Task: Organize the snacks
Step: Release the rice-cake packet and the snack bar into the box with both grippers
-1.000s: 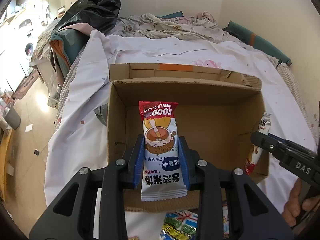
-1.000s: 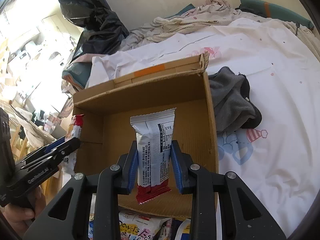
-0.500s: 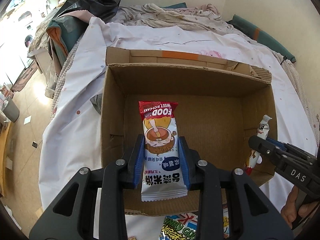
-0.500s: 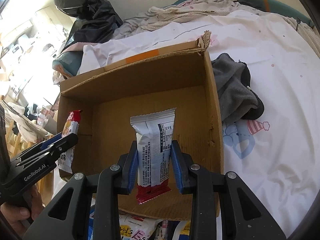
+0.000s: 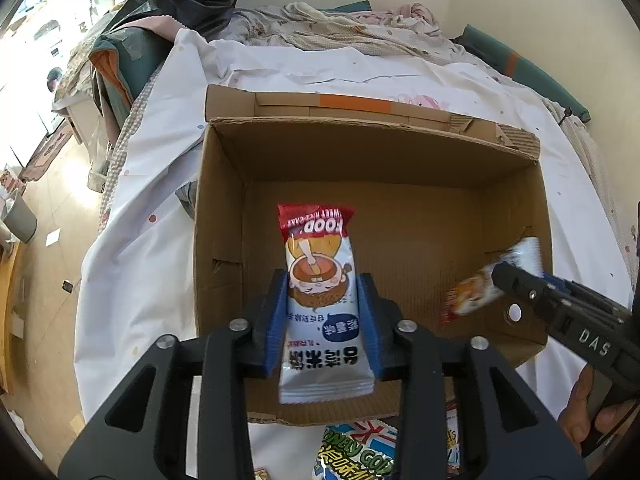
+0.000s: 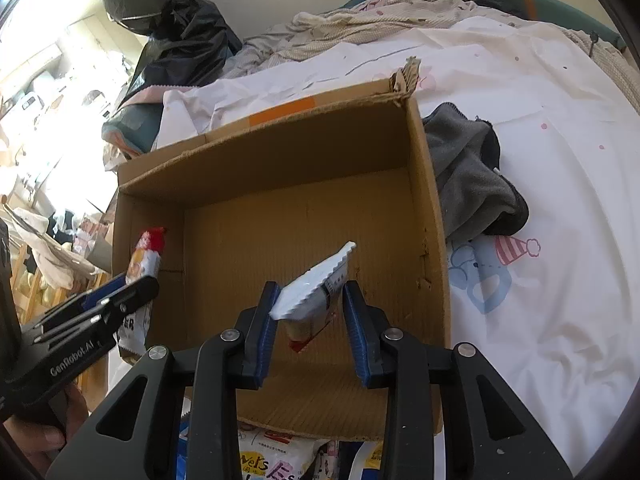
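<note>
Since a second ago both tools have just been opening. In the right tool [image 6: 308,316] the white foil snack packet with the red end [image 6: 314,296] has tipped over and hangs loose between the spread pads, likely dropping. In the left tool [image 5: 322,320] the red-and-white rice-cake snack packet [image 5: 320,304] sits upright, blue pads [image 5: 276,320] at its sides, grip slackening.

Both are over the open brown cardboard box [image 6: 430,216] on the white bed sheet [image 6: 540,160]: left packet at 9 o'clock of the floor, right at 3.

Handling guess: light, crinkly, slippery film, crushable contents. Pinch mid-body across the width, gently.

More packets [image 5: 356,456] lie at 6 o'clock before the box.
</note>
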A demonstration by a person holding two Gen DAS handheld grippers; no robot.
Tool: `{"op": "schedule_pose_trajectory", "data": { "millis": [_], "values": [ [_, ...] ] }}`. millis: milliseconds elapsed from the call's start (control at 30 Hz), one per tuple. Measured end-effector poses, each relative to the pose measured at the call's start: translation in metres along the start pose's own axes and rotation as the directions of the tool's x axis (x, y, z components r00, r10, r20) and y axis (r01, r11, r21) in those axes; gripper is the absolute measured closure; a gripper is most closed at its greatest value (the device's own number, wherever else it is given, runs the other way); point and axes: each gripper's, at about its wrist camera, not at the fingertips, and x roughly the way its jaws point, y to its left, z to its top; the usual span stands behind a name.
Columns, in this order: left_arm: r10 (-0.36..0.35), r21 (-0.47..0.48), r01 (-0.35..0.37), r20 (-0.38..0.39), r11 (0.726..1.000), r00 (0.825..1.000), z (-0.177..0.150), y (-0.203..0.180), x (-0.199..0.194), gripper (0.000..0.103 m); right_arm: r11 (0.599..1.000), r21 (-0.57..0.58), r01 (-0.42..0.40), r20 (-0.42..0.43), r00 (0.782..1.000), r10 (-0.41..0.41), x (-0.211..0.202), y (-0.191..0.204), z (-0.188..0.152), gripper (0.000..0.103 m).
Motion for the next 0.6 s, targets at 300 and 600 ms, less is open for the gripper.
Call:
{"op": "schedule_pose_trajectory", "data": {
  "millis": [300,600],
  "values": [
    [0.013,-0.009,-0.012,0.062,1.000,0.998,-0.002,-0.001,-0.015,0.013,0.998,0.036,-0.049,0.083,0.996,0.046,-0.015,-0.004,0.005,0.016],
    [0.032,-0.005,-0.031,0.127,0.999,0.991,-0.006,0.000,-0.037,0.013,0.996,0.075,-0.053,0.125,0.991,0.043,-0.030,-0.006,0.005,0.010]
  ]
}}
